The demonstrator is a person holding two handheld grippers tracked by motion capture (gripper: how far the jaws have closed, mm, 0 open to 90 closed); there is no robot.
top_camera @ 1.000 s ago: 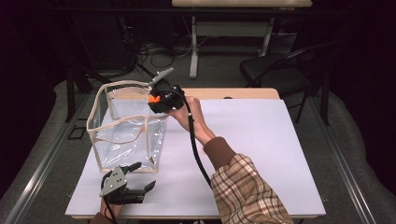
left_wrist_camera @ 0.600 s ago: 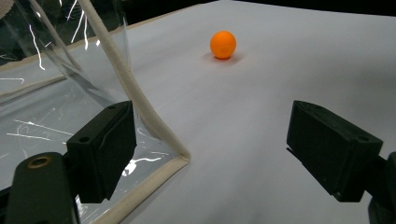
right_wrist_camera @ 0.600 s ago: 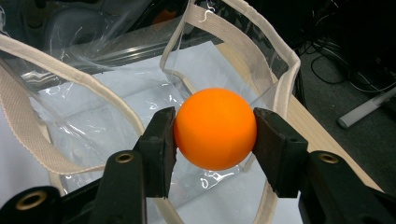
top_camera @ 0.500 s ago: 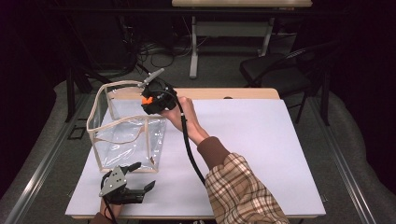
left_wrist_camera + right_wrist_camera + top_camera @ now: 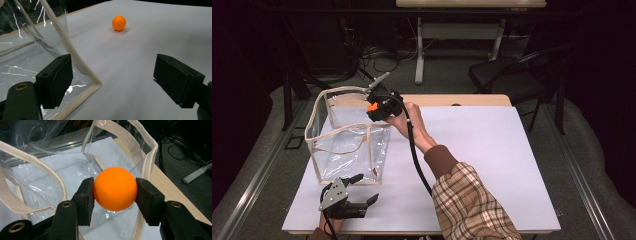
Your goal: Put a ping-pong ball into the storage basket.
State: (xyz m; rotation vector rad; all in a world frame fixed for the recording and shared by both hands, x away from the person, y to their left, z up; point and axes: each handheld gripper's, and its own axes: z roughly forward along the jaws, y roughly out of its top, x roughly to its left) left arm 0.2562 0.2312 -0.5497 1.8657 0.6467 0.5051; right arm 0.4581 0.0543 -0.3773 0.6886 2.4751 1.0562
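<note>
I have the orange ball [image 5: 115,188] clamped between my right tongs [image 5: 373,106], held at the upper left of the high view, right over the open mouth of the clear bag [image 5: 347,145]. The drop is straight down from here. My left tongs [image 5: 357,189] stand wide, idle at the bag's near corner, lower left.

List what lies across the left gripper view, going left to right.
Clear bag → the left gripper's left jaw → the bag's cream-trimmed corner → orange ball on the white table → the gripper's right jaw.
</note>
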